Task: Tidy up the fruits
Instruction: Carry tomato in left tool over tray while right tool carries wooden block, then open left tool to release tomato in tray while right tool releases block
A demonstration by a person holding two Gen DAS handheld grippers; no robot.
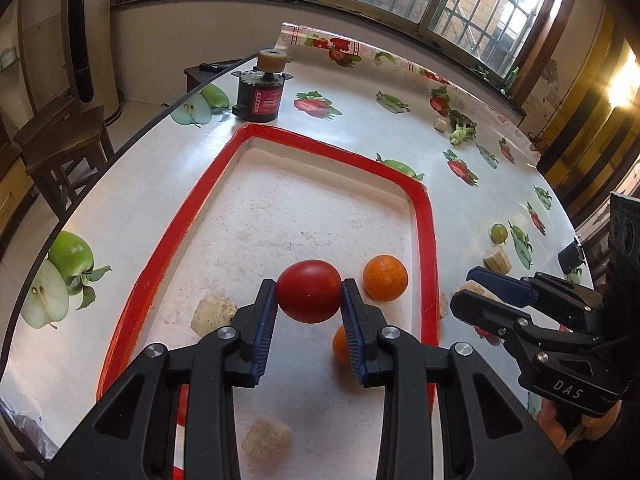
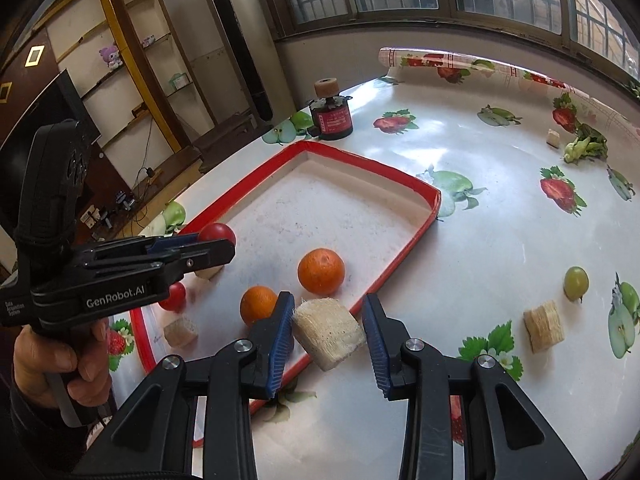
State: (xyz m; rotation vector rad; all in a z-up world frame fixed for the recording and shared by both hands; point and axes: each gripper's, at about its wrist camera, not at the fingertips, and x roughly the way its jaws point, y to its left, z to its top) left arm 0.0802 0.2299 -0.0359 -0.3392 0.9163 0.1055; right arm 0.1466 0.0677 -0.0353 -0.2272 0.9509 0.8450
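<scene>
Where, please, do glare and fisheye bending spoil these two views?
Left wrist view: a blown-out flare at the right edge, and the glossy fruit-print table curves like a bowl. Right wrist view: soft window sheen on the table, straight red-rimmed white tray edges bowed, corners vignetted black.

Tray (image 2: 416, 192): one. Orange (image 2: 321, 272): two. Tomato (image 1: 309, 291): two. Block (image 2: 328, 330): five, two inside tray. Grape (image 2: 576, 283), broccoli (image 2: 586, 146), canister (image 2: 334, 118): one each, outside tray.

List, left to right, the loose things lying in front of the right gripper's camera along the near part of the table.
Small tomato → tan block in the tray → near orange → far orange → tan block on the table → green grape.
</scene>
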